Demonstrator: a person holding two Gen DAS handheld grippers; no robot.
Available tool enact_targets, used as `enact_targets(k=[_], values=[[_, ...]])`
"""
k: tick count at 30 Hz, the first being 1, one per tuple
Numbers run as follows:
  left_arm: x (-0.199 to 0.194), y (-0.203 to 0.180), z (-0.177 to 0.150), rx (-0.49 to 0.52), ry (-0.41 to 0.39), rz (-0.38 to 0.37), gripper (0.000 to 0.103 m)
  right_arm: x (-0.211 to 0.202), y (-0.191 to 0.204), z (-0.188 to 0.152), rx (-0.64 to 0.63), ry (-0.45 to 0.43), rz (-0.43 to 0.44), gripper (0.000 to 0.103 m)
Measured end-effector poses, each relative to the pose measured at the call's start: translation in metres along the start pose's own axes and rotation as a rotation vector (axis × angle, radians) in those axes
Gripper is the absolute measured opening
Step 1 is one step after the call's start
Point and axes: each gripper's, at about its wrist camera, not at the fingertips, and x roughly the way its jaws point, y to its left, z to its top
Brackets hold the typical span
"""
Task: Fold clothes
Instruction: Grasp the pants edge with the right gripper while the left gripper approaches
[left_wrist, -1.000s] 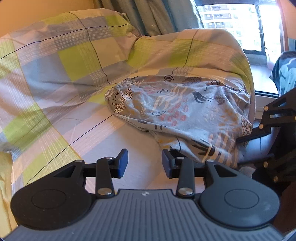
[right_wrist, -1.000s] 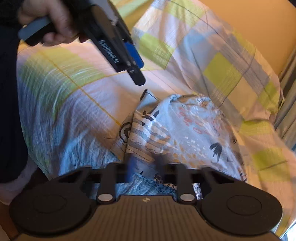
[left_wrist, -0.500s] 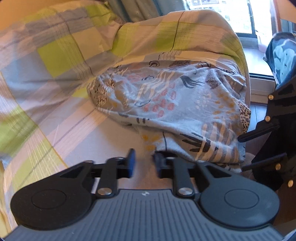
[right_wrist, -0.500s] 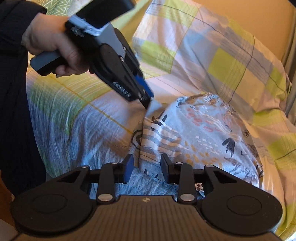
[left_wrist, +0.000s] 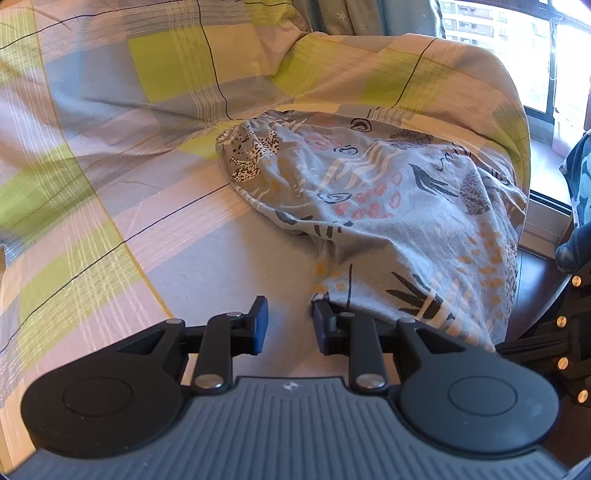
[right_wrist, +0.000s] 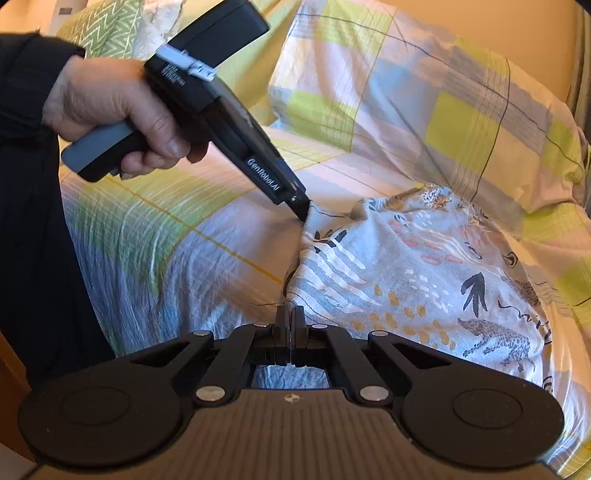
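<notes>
A bed (left_wrist: 92, 229) covered in a checked sheet of lime green, grey-blue and pale pink fills both views, with a matching pillow (right_wrist: 424, 92) in the upper right of the right wrist frame. On it lies the task's thing, a pale blue cotton garment printed with animals, leaves and coral dots (left_wrist: 388, 206); it sits in the centre-right of the left wrist frame, draping over the mattress edge toward the window at the far right.

The step in hand looks like taking hold of the garment's near edge before spreading or folding it. The right tongs (right_wrist: 290, 325), at the bottom centre of their frame, are pressed together and seem to pinch the hem. The left tongs (left_wrist: 286, 325) stand spread, the right-hand tip touching the cloth's lower corner; seen from the right wrist, their tips meet that corner just left of frame centre.

Next, the left tongs likely need to close on the corner, then both lift and pull apart to flatten the cloth.
</notes>
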Motion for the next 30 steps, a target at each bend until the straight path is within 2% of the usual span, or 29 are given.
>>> enact_targets(k=[2,5,7,9,10,12,14,15,16,17,18,20,22,24,26,30], values=[[0.0,0.0,-0.001,0.008,0.001,0.01,0.029,0.001,0.0,-0.001,-0.011,0.015,-0.004,0.0],[-0.003,-0.001,-0.001,0.019,-0.004,0.023,0.03,0.001,0.011,-0.006,-0.08,0.037,-0.007,0.016],[-0.008,-0.001,-0.002,0.038,-0.02,0.038,0.03,-0.003,0.022,-0.007,-0.163,0.01,-0.04,0.033],[-0.015,-0.002,-0.004,0.077,-0.038,0.072,0.03,-0.004,0.031,-0.007,-0.237,-0.007,-0.089,0.044],[-0.02,-0.003,-0.006,0.098,-0.049,0.08,0.03,-0.003,0.034,-0.008,-0.264,-0.009,-0.112,0.045],[-0.029,-0.007,-0.01,0.159,-0.076,0.089,0.03,0.004,0.035,-0.008,-0.28,0.02,-0.125,0.045],[-0.037,-0.014,-0.015,0.235,-0.109,0.091,0.031,0.013,0.035,-0.008,-0.302,0.059,-0.142,0.04],[-0.041,-0.02,-0.018,0.289,-0.13,0.089,0.031,0.017,0.036,-0.008,-0.31,0.073,-0.149,0.029],[-0.045,-0.029,-0.022,0.351,-0.155,0.089,0.031,0.017,0.034,-0.006,-0.294,0.071,-0.145,0.013],[-0.048,-0.039,-0.026,0.422,-0.182,0.088,0.032,0.014,0.03,-0.004,-0.263,0.061,-0.135,0.004],[-0.05,-0.052,-0.032,0.516,-0.216,0.088,0.034,0.011,0.026,-0.001,-0.229,0.049,-0.125,0.001],[-0.05,-0.077,-0.049,0.735,-0.28,0.109,0.049,0.006,0.02,0.001,-0.185,0.031,-0.121,0.001],[-0.042,-0.102,-0.069,0.977,-0.312,0.142,0.058,0.002,0.013,0.002,-0.142,0.015,-0.114,0.001],[-0.031,-0.116,-0.081,1.118,-0.296,0.145,0.057,-0.002,0.009,0.003,-0.125,-0.008,-0.113,0.001],[-0.022,-0.125,-0.083,1.173,-0.305,0.152,0.049,-0.007,0.008,0.003,-0.124,-0.028,-0.108,0.001],[-0.008,-0.134,-0.077,1.207,-0.313,0.134,0.035,-0.01,0.011,0.004,-0.152,-0.054,-0.097,0.001]])
